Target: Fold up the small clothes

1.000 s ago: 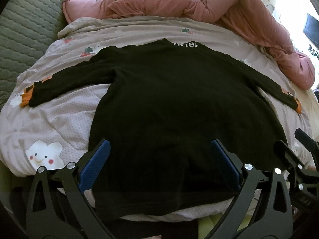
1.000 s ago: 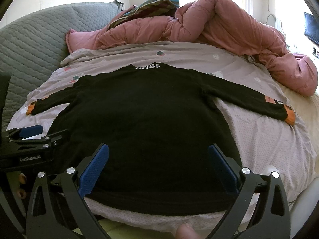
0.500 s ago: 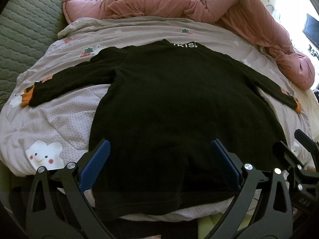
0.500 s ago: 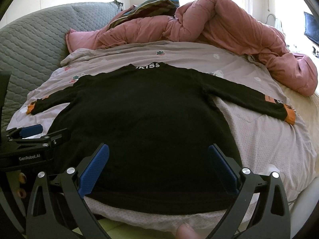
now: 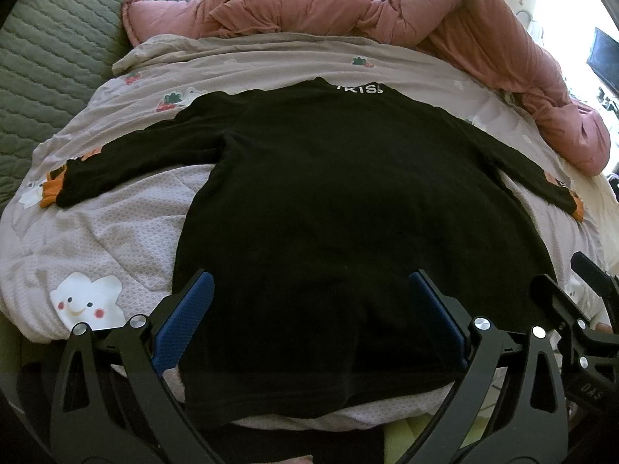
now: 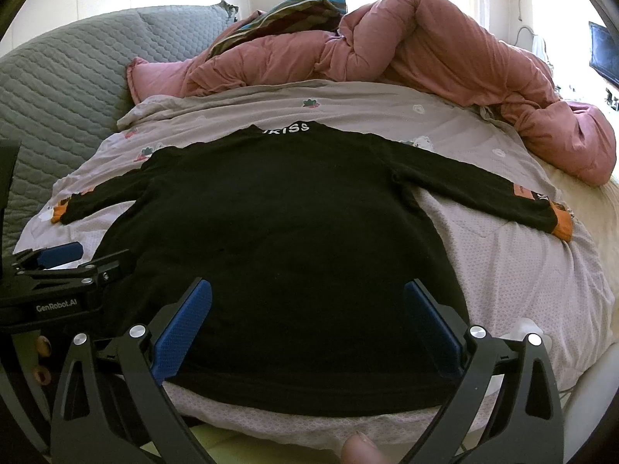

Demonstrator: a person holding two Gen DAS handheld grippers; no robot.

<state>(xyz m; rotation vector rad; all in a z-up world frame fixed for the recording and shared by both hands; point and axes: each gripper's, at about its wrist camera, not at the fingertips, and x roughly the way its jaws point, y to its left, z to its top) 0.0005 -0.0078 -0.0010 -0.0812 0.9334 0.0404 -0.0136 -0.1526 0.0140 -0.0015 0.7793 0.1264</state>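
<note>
A black long-sleeved top (image 5: pixel 348 201) lies flat on the bed, sleeves spread out, with orange cuffs and white letters at the collar; it also shows in the right wrist view (image 6: pixel 294 224). My left gripper (image 5: pixel 309 290) is open and empty above the hem on the left side. My right gripper (image 6: pixel 307 301) is open and empty above the hem on the right side. The right gripper shows at the right edge of the left wrist view (image 5: pixel 572 309). The left gripper shows at the left edge of the right wrist view (image 6: pixel 69 266).
The top rests on a pale patterned blanket (image 5: pixel 116 239). A rumpled pink duvet (image 6: pixel 425 50) lies along the back and right of the bed. A grey quilted headboard (image 6: pixel 58 77) stands at the left. The bed's near edge is just below the hem.
</note>
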